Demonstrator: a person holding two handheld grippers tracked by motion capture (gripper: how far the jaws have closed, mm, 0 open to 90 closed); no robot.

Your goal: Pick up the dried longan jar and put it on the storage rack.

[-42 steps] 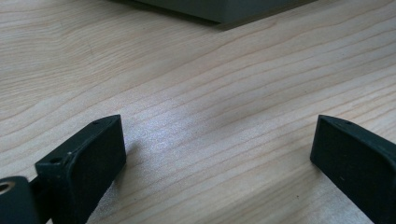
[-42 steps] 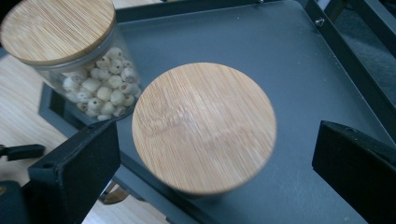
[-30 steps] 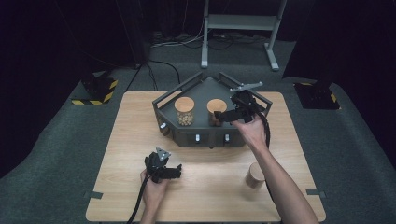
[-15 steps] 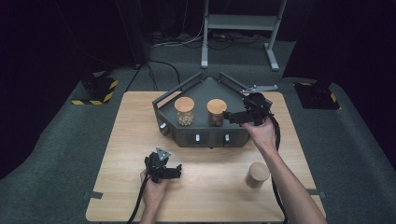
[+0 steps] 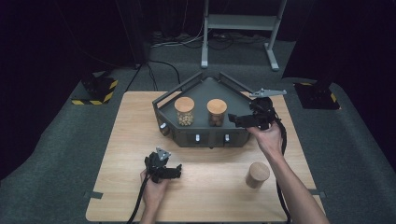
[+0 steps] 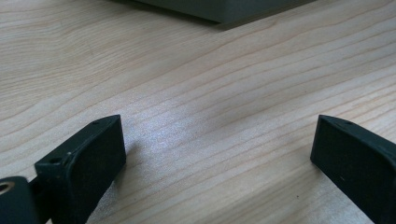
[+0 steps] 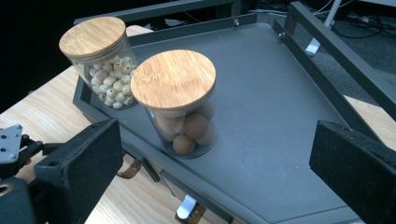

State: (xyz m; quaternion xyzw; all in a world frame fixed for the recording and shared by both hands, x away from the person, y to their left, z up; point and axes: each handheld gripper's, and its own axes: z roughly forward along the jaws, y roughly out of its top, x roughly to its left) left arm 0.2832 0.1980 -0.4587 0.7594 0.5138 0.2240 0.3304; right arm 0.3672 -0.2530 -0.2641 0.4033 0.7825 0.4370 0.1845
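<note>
With both claws gaping empty, the right claw (image 5: 236,120) hangs just right of the brown-ball jar (image 7: 180,102) on the grey tray (image 7: 280,93), the left claw (image 5: 170,173) idling over the near worktop (image 5: 210,163); a hasty sideways move could topple that jar.

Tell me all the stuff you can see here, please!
Table: one, light wood, in the middle of the dark floor.
Tray: one, dark grey, at the back of the table.
Jars: two, clear glass with wooden lids, upright on the tray; the left jar holds small pale beads, the right jar holds bigger brown balls.
Wooden cylinder: one, light brown, upright on the table near the front right.
Metal stand: one, grey, on the floor behind the table.
Striped blocks: two, black and yellow, on the floor at either side.
Left gripper: black, open, low over the table.
Right gripper: black, open, at the tray's right edge.
</note>
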